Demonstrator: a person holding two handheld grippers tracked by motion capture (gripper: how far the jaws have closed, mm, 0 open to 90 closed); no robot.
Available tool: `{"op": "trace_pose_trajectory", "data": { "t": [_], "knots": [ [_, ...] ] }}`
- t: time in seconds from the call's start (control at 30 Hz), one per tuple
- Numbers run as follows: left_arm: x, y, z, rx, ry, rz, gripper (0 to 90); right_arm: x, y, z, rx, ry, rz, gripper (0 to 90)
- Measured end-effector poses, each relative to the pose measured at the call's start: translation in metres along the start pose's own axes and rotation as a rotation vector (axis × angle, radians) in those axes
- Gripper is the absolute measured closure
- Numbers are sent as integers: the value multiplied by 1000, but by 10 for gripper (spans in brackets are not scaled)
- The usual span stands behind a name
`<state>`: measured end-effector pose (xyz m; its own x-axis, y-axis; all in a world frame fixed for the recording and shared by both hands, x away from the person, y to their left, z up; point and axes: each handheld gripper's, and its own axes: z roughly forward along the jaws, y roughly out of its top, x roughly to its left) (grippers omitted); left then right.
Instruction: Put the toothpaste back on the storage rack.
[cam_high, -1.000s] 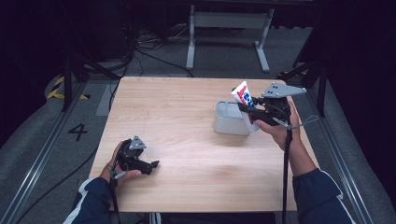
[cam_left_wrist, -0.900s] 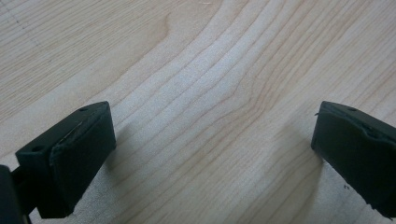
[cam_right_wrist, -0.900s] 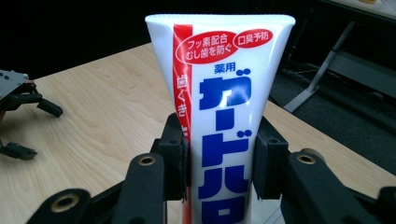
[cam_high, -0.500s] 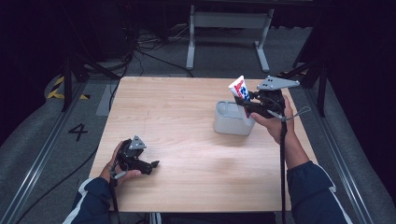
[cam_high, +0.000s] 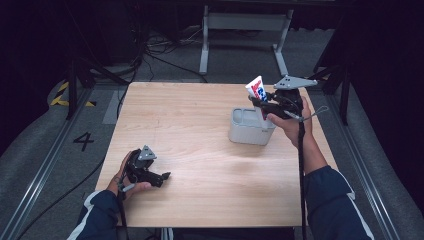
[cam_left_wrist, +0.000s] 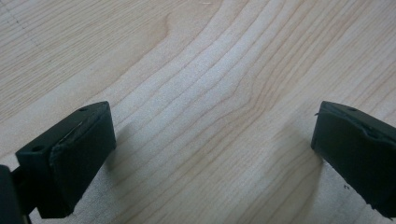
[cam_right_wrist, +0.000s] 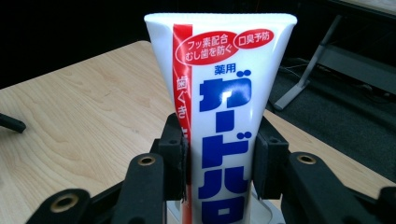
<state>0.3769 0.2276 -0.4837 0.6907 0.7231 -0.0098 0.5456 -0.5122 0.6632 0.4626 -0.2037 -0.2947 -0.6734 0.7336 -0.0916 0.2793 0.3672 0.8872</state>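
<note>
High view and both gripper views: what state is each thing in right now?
Toothpaste tube: upright, crimped end up, clamped between the right gripper's jaws, over the holder.
Grey holder: upright on the table.
Right gripper: shut on the tube.
Left gripper: open, nothing between the jaws, low over the table.

table (cam_high: 200, 130): light wood | floor (cam_high: 45, 145): grey, cables (cam_high: 150, 50) | metal stand (cam_high: 240, 22)

High view looks down on the table (cam_high: 200, 125) — gripper views sit close, perhaps sharing its wood.
</note>
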Motion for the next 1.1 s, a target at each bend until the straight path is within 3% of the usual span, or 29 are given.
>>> {"op": "trace_pose_trajectory", "data": {
  "t": [0.47,1.1],
  "knots": [
    [0,0,0,-1,0,-2,3,-6,2,16,18,-3,-2,629],
    [-1,0,-1,3,7,0,6,-13,-4,41,30,-4,41,627]
  ]
}}
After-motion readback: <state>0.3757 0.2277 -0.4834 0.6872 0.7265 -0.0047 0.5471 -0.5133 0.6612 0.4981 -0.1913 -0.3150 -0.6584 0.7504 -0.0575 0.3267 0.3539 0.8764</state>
